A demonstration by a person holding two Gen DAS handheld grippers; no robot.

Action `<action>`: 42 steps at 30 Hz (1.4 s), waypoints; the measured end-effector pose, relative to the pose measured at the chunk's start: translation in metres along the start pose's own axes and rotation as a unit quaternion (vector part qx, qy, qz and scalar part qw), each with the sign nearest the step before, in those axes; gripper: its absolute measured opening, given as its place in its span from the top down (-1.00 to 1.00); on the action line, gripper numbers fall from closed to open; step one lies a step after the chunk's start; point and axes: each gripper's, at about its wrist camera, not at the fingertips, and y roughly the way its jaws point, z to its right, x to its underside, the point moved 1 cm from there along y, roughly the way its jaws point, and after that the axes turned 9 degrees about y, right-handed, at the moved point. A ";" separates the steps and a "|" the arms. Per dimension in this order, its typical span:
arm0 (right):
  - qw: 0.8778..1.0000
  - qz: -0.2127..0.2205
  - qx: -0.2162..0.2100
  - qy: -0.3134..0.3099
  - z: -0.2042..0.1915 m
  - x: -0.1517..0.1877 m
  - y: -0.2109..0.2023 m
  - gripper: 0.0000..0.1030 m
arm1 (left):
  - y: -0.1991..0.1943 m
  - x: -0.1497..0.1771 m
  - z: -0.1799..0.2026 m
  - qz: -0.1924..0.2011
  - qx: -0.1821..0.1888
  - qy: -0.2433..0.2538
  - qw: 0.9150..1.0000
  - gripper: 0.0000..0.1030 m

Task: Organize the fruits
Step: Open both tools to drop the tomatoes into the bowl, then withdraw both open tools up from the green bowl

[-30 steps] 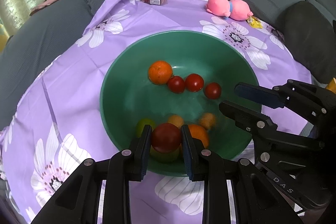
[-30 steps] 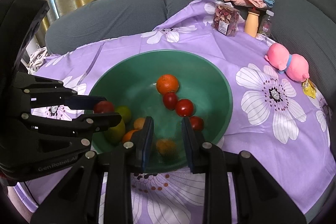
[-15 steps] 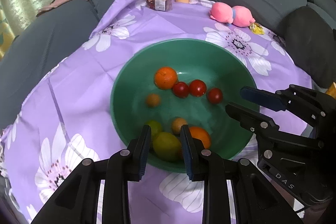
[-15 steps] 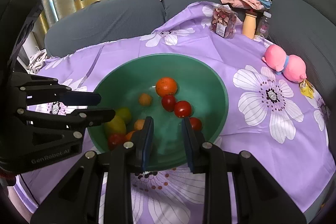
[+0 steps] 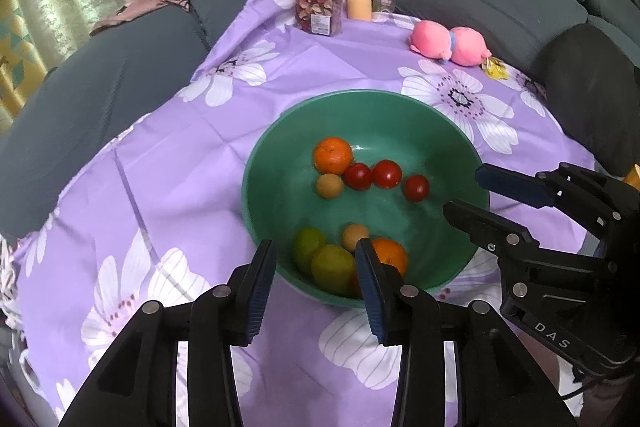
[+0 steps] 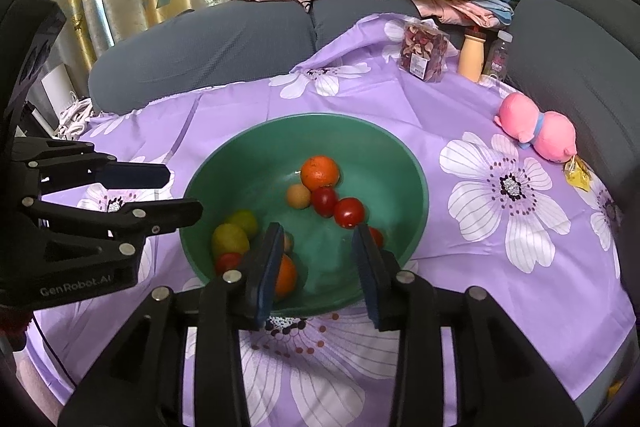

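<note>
Both tools are open and hold nothing: the left tool (image 5: 316, 267) hangs over the near rim of the green bowl (image 5: 260, 163), the right tool (image 6: 318, 261) likewise. All fruits lie inside the bowl. The risk, I think: a descending finger can strike the rim and tip the bowl, or push the orange (image 5: 390, 255) against the lime (image 5: 333, 267).

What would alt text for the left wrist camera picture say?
A green bowl of oranges, red tomatoes and green citrus sits on a purple flowered cloth, with the open, empty left gripper at its near rim. The right gripper, also open, reaches in from the right.
</note>
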 end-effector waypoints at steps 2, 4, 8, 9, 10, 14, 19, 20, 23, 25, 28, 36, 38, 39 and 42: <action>1.000 0.002 -0.001 -0.001 -0.001 0.000 -0.004 0.22 | -0.004 0.002 0.000 0.003 -0.003 -0.001 1.000 -0.01; 1.000 0.004 -0.001 -0.001 -0.002 0.000 -0.006 0.20 | -0.010 0.003 0.000 0.010 -0.003 -0.001 1.000 -0.13; 1.000 0.008 -0.003 -0.004 -0.004 0.002 -0.013 0.16 | -0.020 0.004 0.000 0.016 -0.006 -0.005 1.000 -0.15; 1.000 0.009 -0.004 -0.004 -0.004 0.002 -0.015 0.15 | -0.022 0.004 0.000 0.016 -0.014 -0.004 1.000 -0.15; 1.000 0.009 -0.005 -0.004 -0.005 0.002 -0.016 0.14 | -0.023 0.004 0.001 0.016 -0.020 -0.004 1.000 -0.15; 1.000 0.014 -0.006 -0.004 -0.005 0.002 -0.023 0.06 | -0.032 0.005 0.002 0.026 -0.008 -0.008 1.000 -0.38; 1.000 0.012 -0.002 -0.007 -0.005 0.002 -0.028 -0.16 | -0.039 0.006 0.002 0.033 -0.013 -0.012 0.999 -0.45; 1.000 0.013 0.000 -0.009 -0.005 0.002 -0.029 -0.26 | -0.039 0.006 0.002 0.034 -0.012 -0.012 0.999 -0.45; 1.000 0.016 0.004 -0.005 -0.003 0.001 -0.034 -0.46 | -0.044 0.004 0.004 0.041 -0.021 -0.008 0.999 -0.45; 1.000 0.015 0.008 -0.003 0.000 0.001 -0.035 -0.51 | -0.046 0.002 0.006 0.047 -0.021 -0.006 0.999 -0.45; 1.000 0.010 0.012 -0.003 0.002 0.001 -0.035 -0.51 | -0.049 0.001 0.007 0.050 -0.030 0.000 0.998 -0.45; 1.000 0.009 0.010 -0.004 0.003 0.002 -0.036 -0.51 | -0.047 -0.002 0.009 0.049 -0.037 0.006 0.998 -0.45; 1.000 0.009 0.009 -0.003 0.003 0.002 -0.037 -0.51 | -0.045 -0.003 0.011 0.047 -0.043 0.009 0.998 -0.45; 1.000 0.008 0.009 -0.003 0.003 0.001 -0.036 -0.51 | -0.044 -0.003 0.012 0.044 -0.042 0.011 0.998 -0.45; 1.000 0.008 0.010 -0.003 0.003 0.002 -0.036 -0.51 | -0.042 -0.004 0.014 0.041 -0.043 0.015 0.998 -0.45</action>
